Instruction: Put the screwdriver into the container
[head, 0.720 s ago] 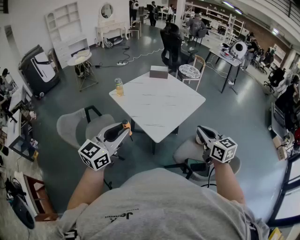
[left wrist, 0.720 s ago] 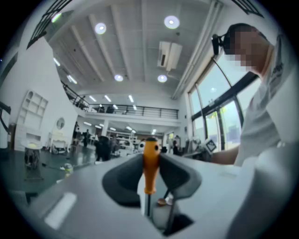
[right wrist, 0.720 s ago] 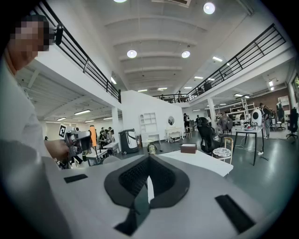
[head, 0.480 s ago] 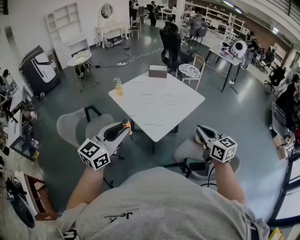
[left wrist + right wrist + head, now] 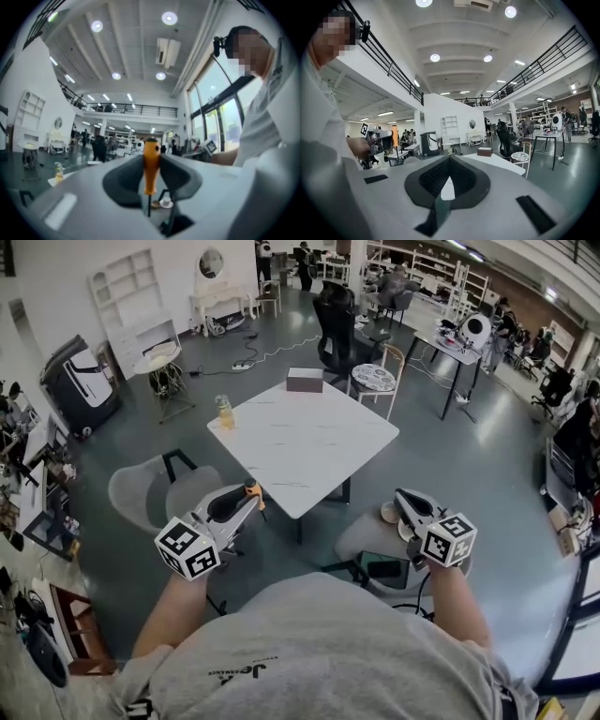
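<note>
My left gripper (image 5: 246, 499) is shut on the orange handle of the screwdriver (image 5: 252, 488), held in the air short of the white table (image 5: 309, 451). In the left gripper view the handle (image 5: 151, 164) stands upright between the jaws, its thin dark shaft pointing down. The container, a small grey-brown box (image 5: 305, 379), sits at the table's far edge; the right gripper view also shows this box (image 5: 484, 151). My right gripper (image 5: 406, 502) hangs at the right, shut with nothing in it. Its tips (image 5: 448, 161) meet.
A bottle of yellow liquid (image 5: 224, 412) stands on the table's left corner. Grey chairs (image 5: 150, 493) stand at the near left, and another chair (image 5: 370, 540) with a cup and a phone is below my right gripper. A black office chair (image 5: 336, 324) is behind the table.
The table, box and bottle have slid left and slightly up in the head view as the view shifted. Both grippers keep their places, and the screwdriver stays gripped.
</note>
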Demonstrator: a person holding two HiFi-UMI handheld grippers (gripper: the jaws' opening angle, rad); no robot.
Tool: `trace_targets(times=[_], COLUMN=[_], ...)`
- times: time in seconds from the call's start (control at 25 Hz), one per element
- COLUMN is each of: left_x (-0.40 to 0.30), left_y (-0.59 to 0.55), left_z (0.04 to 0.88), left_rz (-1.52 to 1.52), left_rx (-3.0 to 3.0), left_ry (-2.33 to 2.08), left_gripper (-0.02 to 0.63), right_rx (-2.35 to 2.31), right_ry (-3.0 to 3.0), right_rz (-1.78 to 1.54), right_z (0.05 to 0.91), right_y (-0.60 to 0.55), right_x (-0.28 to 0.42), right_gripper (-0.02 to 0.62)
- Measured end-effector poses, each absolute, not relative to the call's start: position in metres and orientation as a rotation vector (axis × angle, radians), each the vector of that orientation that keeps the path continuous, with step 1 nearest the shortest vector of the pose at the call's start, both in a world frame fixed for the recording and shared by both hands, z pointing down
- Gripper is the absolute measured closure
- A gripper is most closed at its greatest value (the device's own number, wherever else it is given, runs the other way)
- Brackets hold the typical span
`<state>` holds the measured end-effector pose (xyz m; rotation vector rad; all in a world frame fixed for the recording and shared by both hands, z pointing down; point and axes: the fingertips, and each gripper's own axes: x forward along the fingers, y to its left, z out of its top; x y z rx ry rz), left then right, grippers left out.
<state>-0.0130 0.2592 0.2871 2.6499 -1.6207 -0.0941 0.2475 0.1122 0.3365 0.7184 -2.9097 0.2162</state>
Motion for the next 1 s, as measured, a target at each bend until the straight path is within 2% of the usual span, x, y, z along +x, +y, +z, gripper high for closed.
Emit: trace_targets(times=[0.48, 0.72, 1.0], left_x=[0.070, 0.078, 0.120], left_y=[0.250, 0.251, 0.250], left_z=[0.291, 0.288, 0.296], left_rz=[-0.043, -0.025, 0.027], left_rx=[2.647, 2.661, 2.684], left_ry=[-1.571, -1.551, -1.460], left_gripper=[0.494, 0.494, 0.494], right_rx=[0.731, 0.652, 0.616], right_ry=[-2.995, -3.134, -3.218], right_rz=[0.295, 0.117, -0.067], right_z=[0.344, 0.308, 0.273], right_y=[0.106, 0.125, 0.166], right_x=[0.321, 0.312, 0.341], right_gripper=[0.586, 0.588, 0.588])
